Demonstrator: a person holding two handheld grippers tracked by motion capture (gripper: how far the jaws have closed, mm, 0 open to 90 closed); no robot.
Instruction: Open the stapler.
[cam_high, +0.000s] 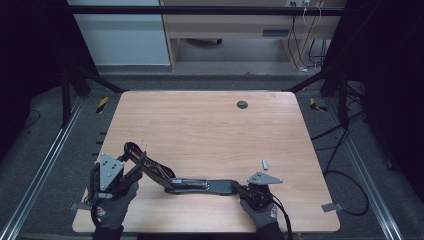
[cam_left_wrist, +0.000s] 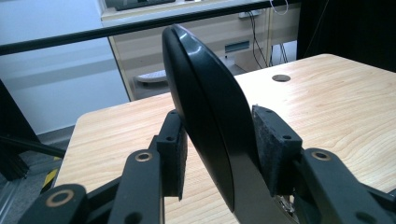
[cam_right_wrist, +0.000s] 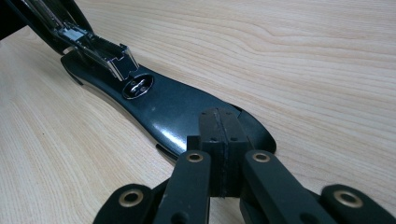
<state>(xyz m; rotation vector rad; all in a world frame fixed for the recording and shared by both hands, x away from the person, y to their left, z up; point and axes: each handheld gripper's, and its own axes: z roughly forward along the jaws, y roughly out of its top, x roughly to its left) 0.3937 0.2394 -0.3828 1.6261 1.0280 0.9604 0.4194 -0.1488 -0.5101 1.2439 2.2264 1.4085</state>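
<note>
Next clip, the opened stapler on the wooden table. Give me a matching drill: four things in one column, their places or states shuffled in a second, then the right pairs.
Things:
1. stapler lid
2. stapler base
3. small grey strip
4. round hole

Places or states:
A. in the far part of the table
B. flat on the table, with the tips of the shut right tool on its end
C. raised, between the pads of the left tool
D. loose on the table, just beyond the right tool

Pairs: 1-C, 2-B, 3-D, 4-A
</note>
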